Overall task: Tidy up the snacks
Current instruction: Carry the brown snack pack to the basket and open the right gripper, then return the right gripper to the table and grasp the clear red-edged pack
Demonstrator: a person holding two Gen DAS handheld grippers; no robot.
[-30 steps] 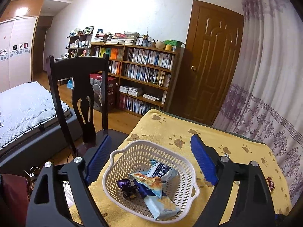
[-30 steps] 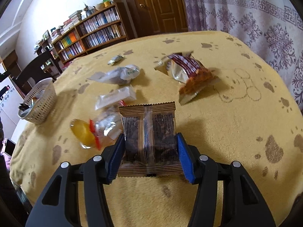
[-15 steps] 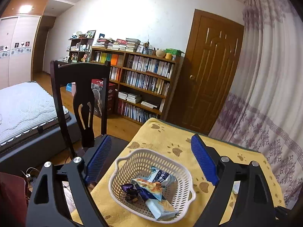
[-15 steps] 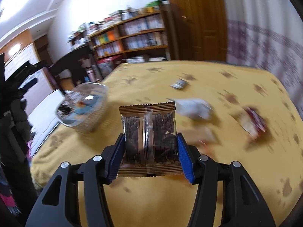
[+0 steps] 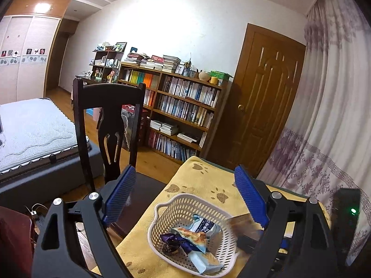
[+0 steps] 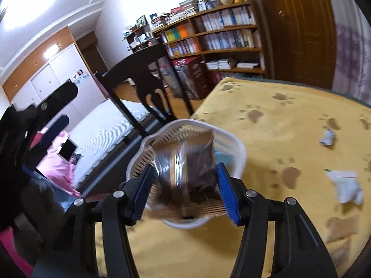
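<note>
Over the yellow table (image 6: 289, 139), my right gripper (image 6: 184, 185) pinches a brown packet (image 6: 185, 159) by its side edges, directly above the white basket (image 6: 238, 153). I judge it light, crinkly and slick, its contents crushable, so edge seams are the place to hold. My left gripper (image 5: 185, 197) hangs wide and empty beside the basket, where other snacks (image 5: 192, 238) lie.

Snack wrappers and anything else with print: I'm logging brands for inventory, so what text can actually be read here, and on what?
None can be read with confidence.
Blue-white snack packet in the white basket: dark panel with white characters, too small.
Brown snack packet in the right gripper: blurred, no legible print.
Red box by the bookshelf: letters partly hidden.
Book spines: too small.
</note>
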